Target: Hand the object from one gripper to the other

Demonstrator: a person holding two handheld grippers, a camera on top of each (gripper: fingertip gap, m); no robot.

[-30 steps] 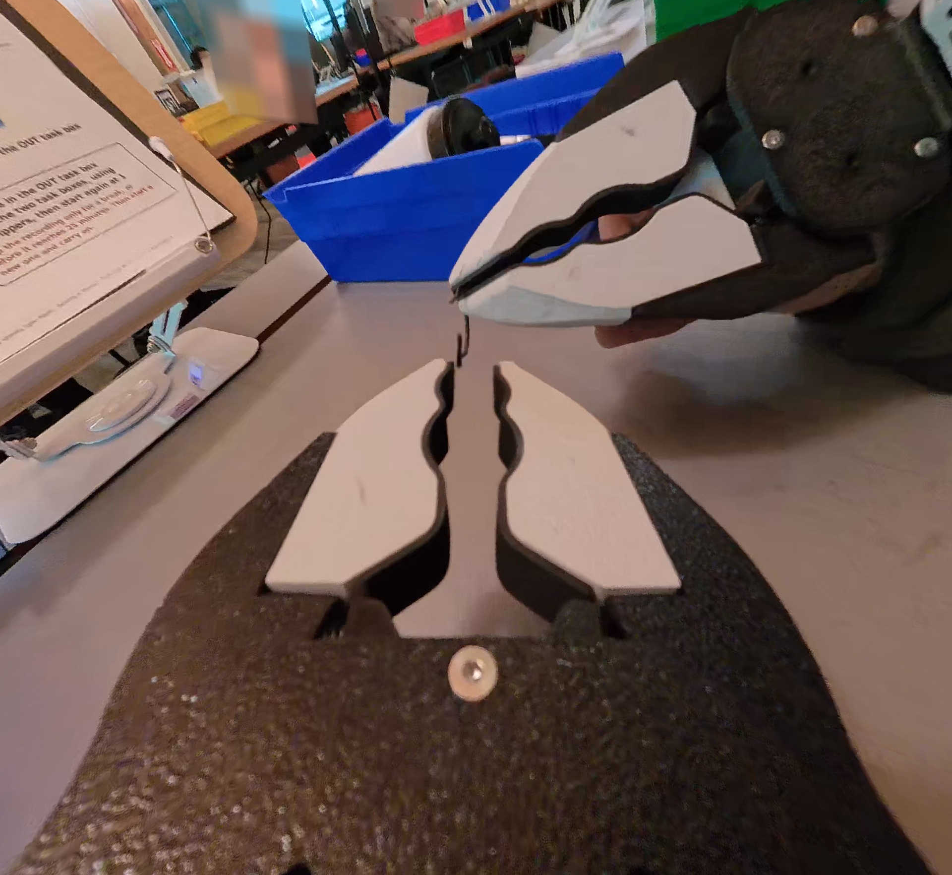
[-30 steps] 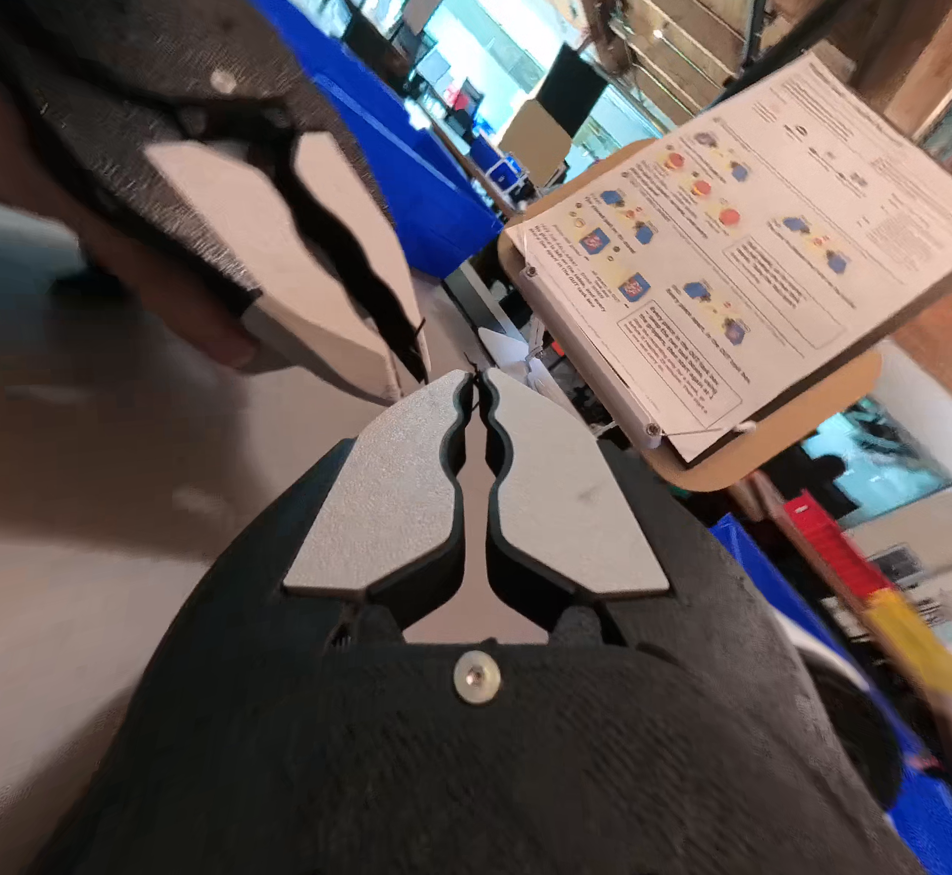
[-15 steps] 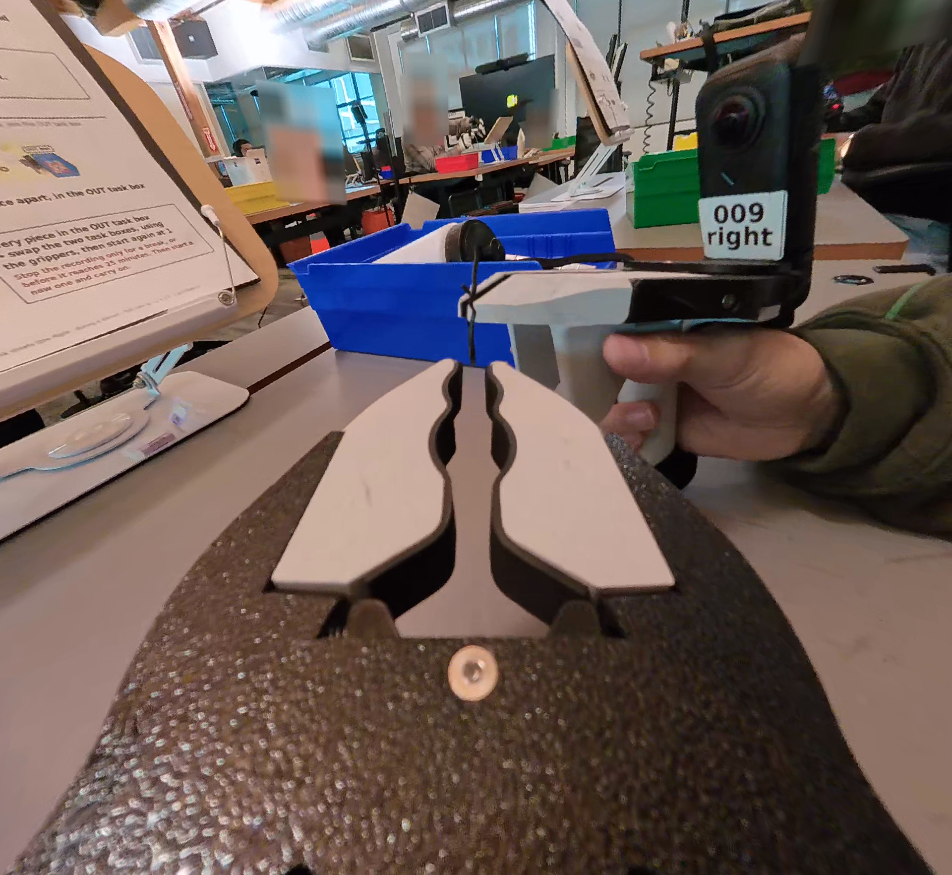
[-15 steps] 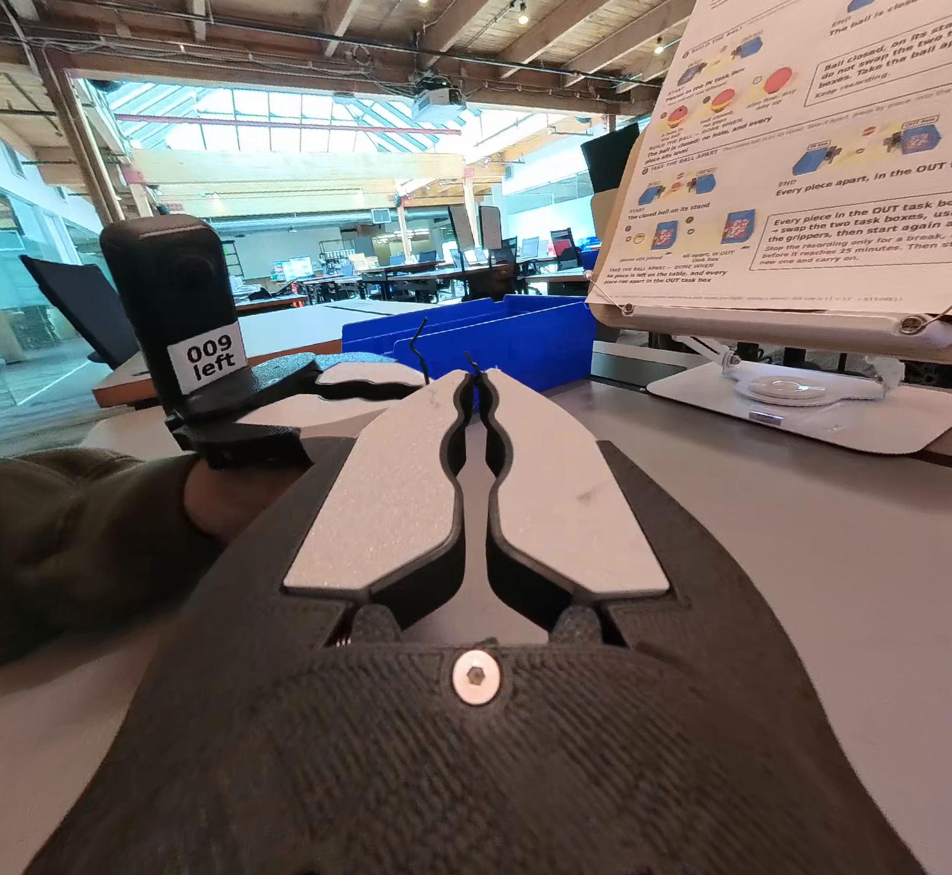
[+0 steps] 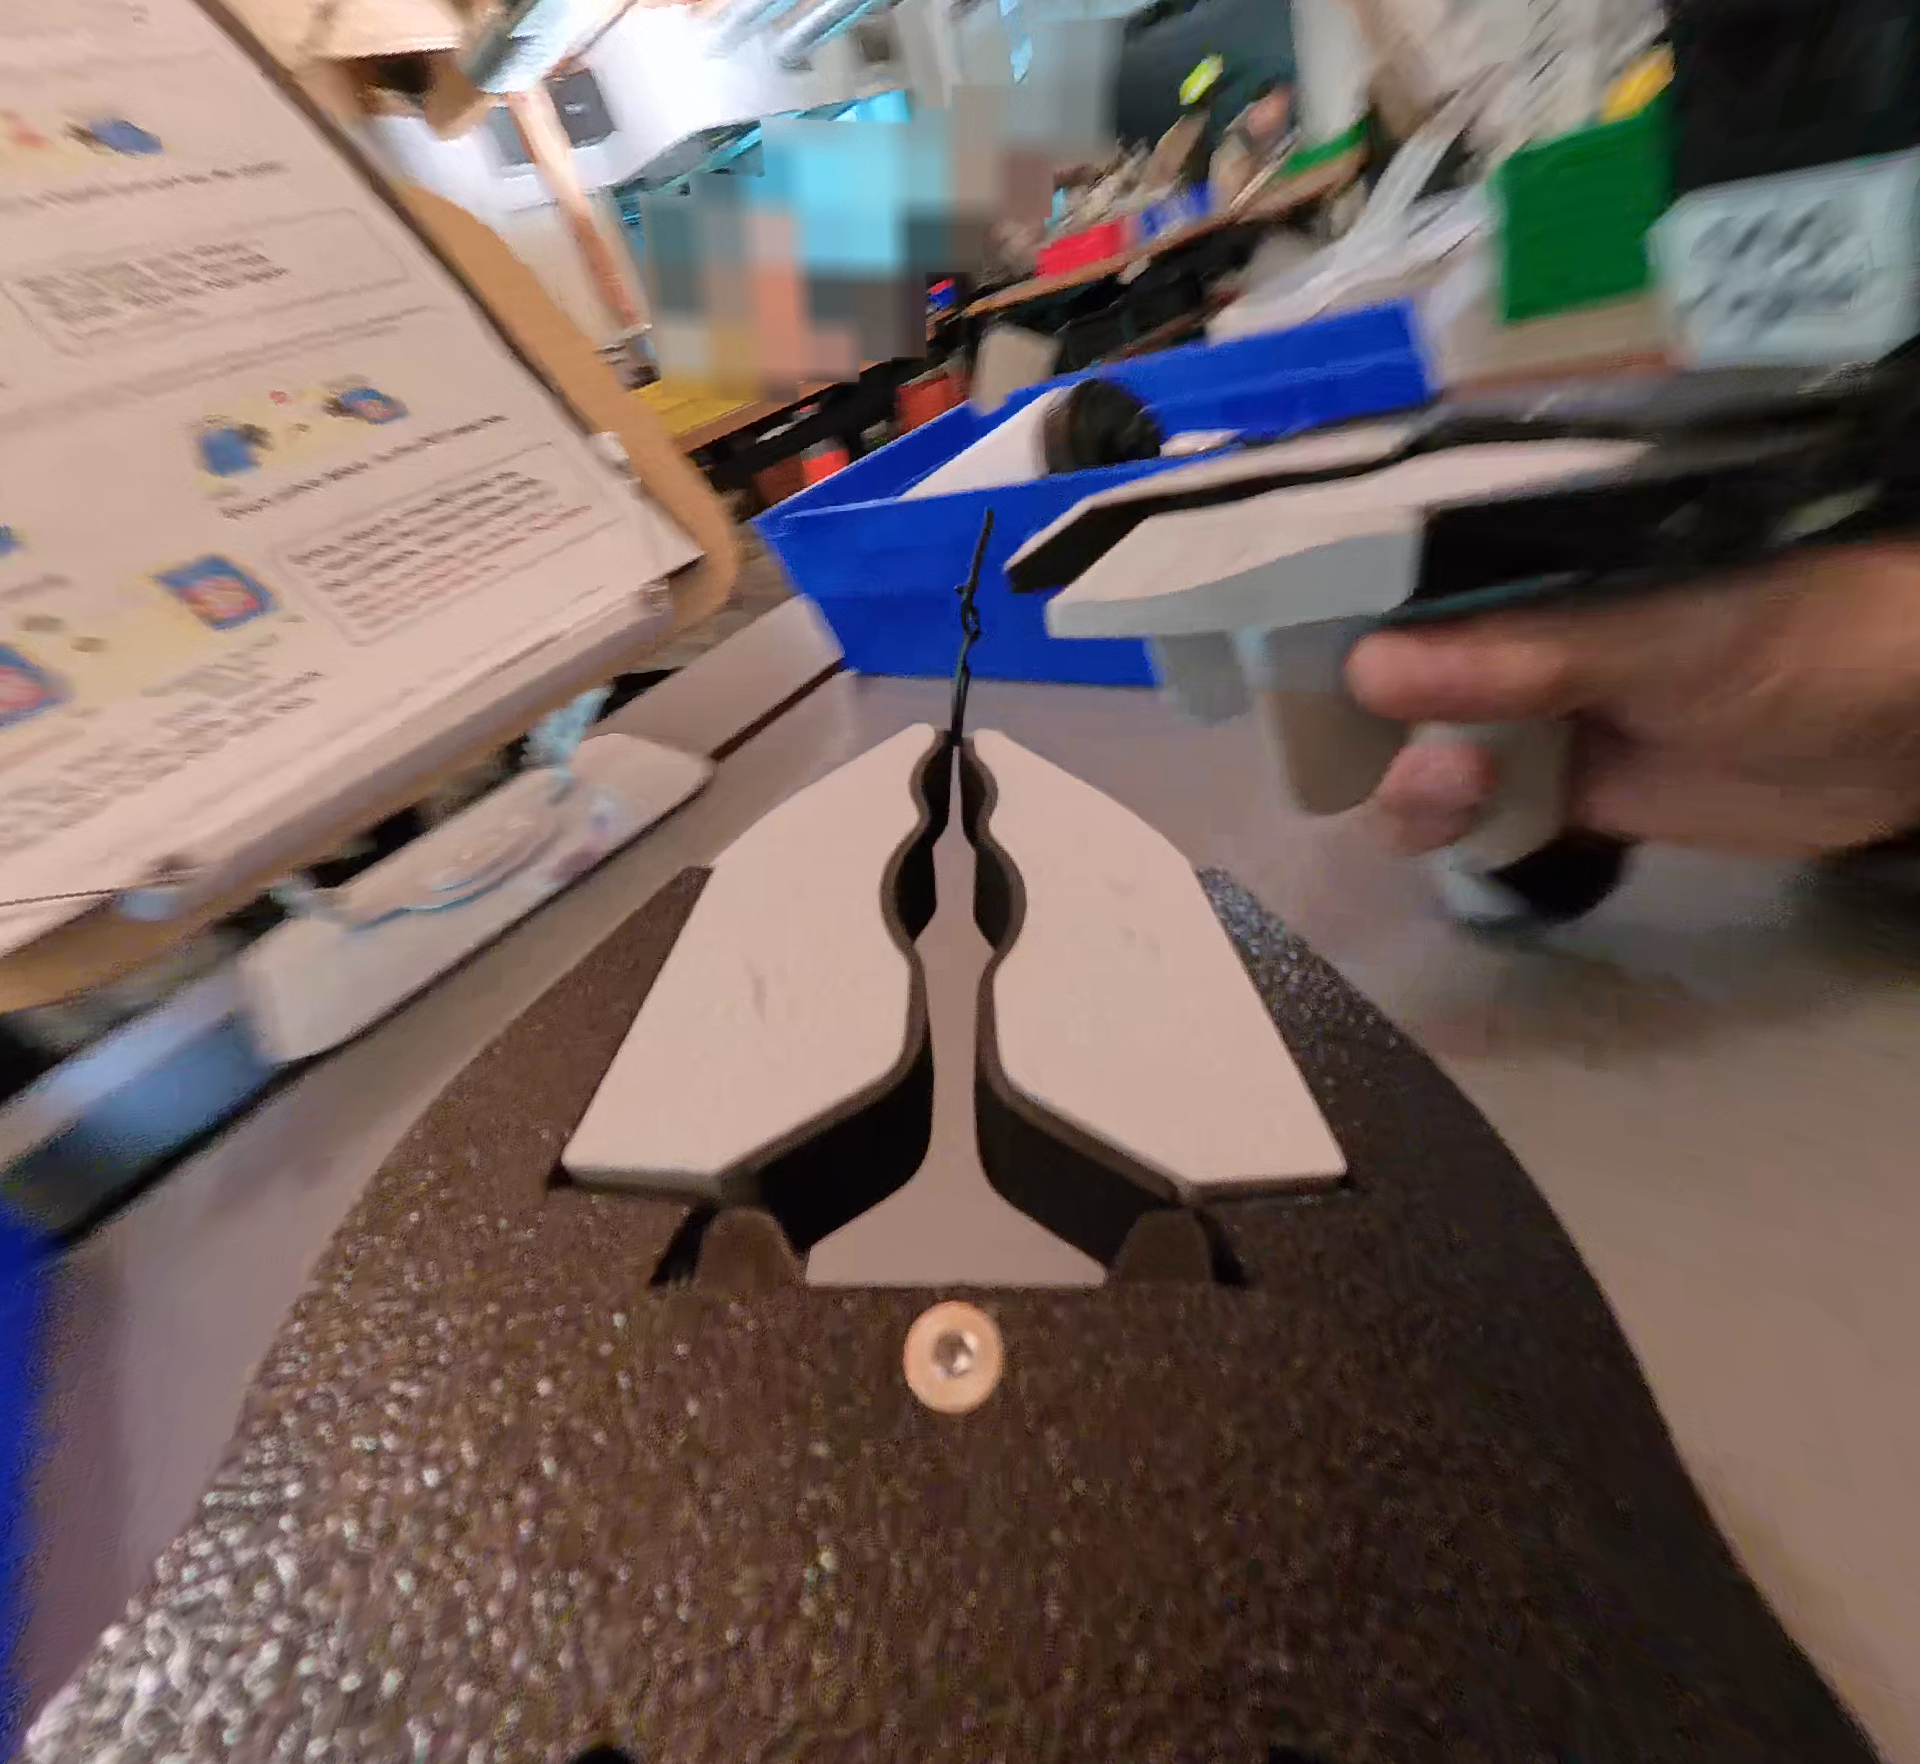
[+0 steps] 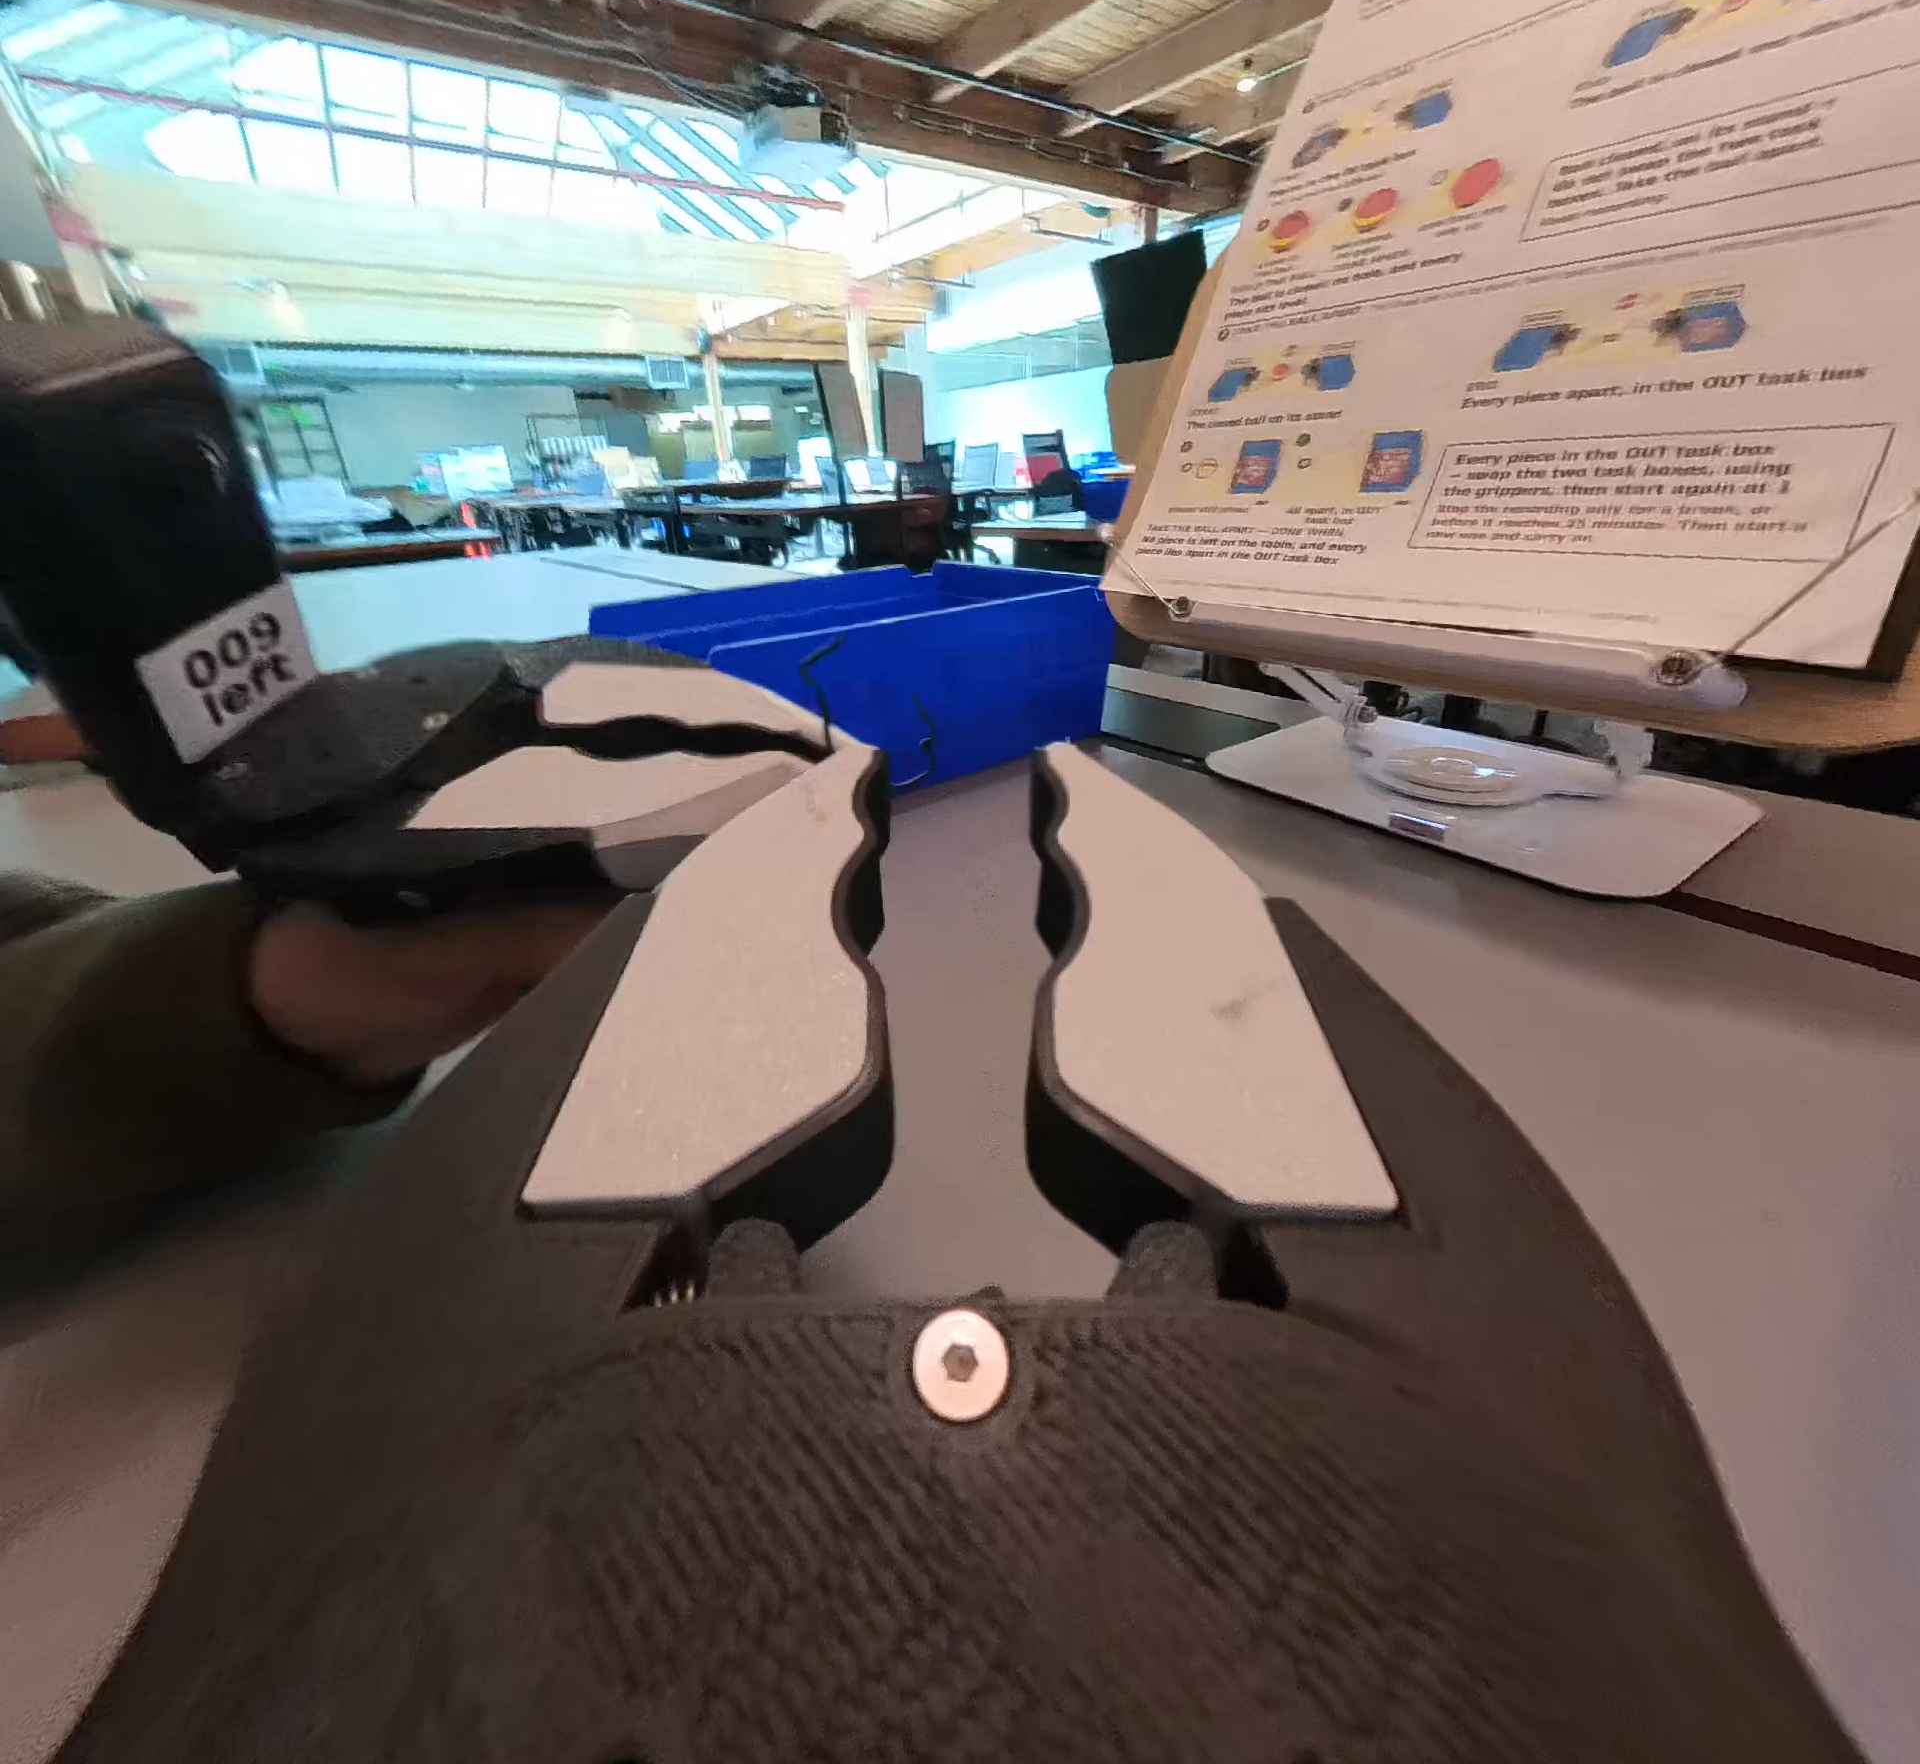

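A thin black twisted wire (image 5: 971, 618) stands up from the tips of my left gripper (image 5: 956, 746), which is shut on its lower end. In the right wrist view my right gripper (image 6: 956, 764) is open and holds nothing. The wire (image 6: 819, 680) shows there just past its left fingertip, at the tips of the left gripper (image 6: 826, 740), which comes in from the left in a person's hand. In the left wrist view the right gripper (image 5: 1039, 561) sits just right of the wire, apart from it, and the view is blurred.
A blue bin (image 5: 935, 561) with a white roll stands behind on the grey table (image 5: 1558, 1143); blue bins (image 6: 935, 644) also show in the right wrist view. An instruction board (image 6: 1558, 280) on a white stand base (image 6: 1507, 821) stands nearby. A green bin (image 5: 1579, 228) is farther back.
My right gripper has opened and let go of the wire. My left gripper has shut on the wire and now holds it alone. Both views have shifted.
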